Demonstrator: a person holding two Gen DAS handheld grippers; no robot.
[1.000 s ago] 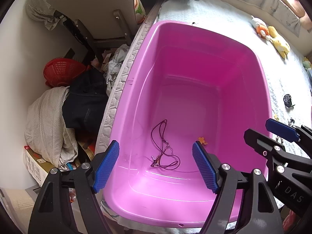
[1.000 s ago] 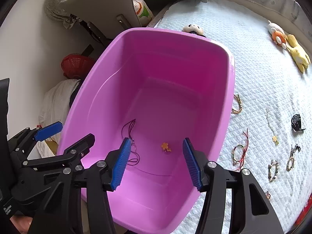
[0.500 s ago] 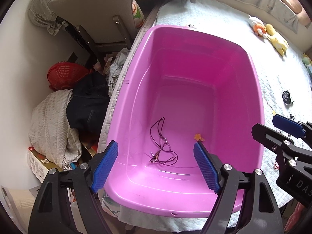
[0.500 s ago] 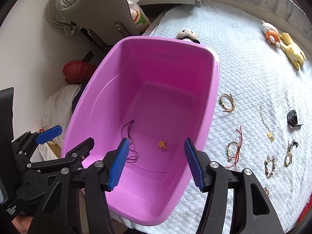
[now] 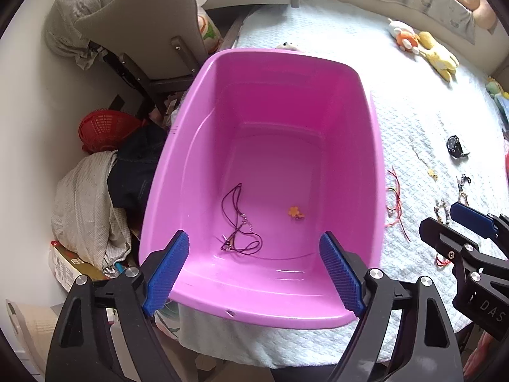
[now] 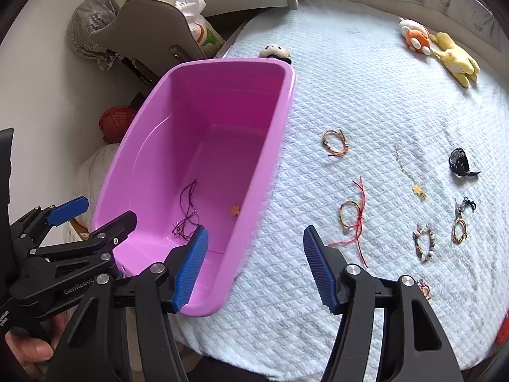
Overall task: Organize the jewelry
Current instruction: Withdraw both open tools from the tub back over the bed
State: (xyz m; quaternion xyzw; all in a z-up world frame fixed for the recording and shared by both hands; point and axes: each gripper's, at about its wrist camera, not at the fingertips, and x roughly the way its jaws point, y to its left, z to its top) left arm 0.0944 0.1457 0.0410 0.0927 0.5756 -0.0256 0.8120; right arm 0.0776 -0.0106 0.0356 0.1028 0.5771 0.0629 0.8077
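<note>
Tub (image 5: 366, 102) holds cord necklace (image 5: 238, 222) and orange charm (image 5: 295, 212); both jaws just widened, empty

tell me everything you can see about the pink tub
The tub is a deep, rectangular bin of glossy pink plastic with rounded corners and a rolled rim, and no lid in view. It sits upright on the white quilt at the bed's left edge, its near end sticking out over the quilt's edge. Inside, on the floor, lie a dark cord necklace and a small orange flower charm. Neither tool touches it.
</note>
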